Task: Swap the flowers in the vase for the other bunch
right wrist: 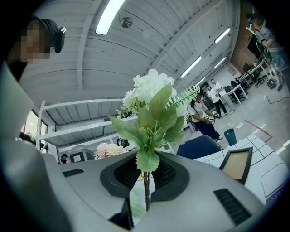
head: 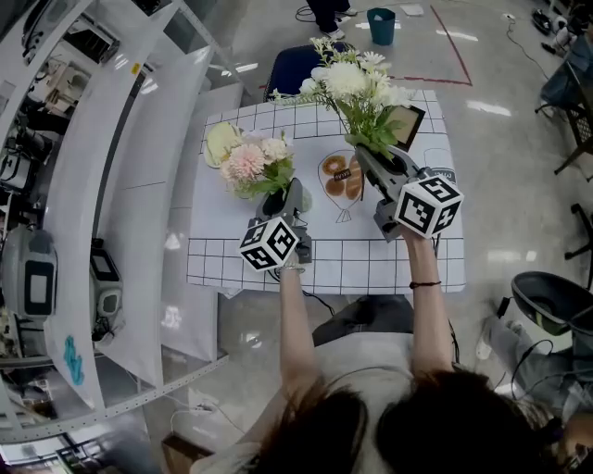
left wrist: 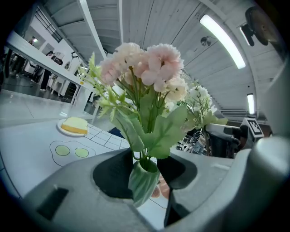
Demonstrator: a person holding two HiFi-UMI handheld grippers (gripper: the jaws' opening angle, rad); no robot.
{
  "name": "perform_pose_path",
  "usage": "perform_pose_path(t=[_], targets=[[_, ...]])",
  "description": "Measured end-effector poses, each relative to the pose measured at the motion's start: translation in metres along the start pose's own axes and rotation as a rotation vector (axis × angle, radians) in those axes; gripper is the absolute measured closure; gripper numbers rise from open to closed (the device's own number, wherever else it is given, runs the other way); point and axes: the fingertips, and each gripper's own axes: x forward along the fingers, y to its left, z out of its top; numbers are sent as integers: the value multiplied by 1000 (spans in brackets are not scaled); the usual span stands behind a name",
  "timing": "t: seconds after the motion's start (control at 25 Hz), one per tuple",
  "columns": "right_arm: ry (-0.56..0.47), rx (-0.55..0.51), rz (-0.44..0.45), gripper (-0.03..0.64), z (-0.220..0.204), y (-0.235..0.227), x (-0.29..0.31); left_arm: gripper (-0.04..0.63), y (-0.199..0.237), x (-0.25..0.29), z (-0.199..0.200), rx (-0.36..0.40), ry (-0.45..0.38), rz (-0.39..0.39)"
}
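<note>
On the checked tablecloth (head: pixel 371 264) my left gripper (head: pixel 289 196) hugs the green vase (left wrist: pixel 144 181), my right gripper (head: pixel 384 162) pinches the white flowers (head: pixel 357 83) by the stems — I should hold that vase still.

Glossy grey floor (head: pixel 519 185) all round, a red tape line (head: pixel 451 42) across it and a teal bin (head: pixel 380 26) beyond the table's (head: pixel 371 268) far edge; blue chair (head: pixel 292 67) tucked there, white shelving (head: pixel 120 185) on the left, tube lights (left wrist: pixel 222 34) glowing along the ribbed ceiling (right wrist: pixel 136 59)
</note>
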Motion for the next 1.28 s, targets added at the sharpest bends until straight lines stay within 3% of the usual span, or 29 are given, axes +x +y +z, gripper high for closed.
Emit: perform_pose_path(t=[0.48,1.28], targets=[[2,1,-1,569,-1,0,-1,474,0,-4,5,17,-15,-1],[-1,5,12,569,0,0,0,494,-6,-7,28,8,-49,-30]])
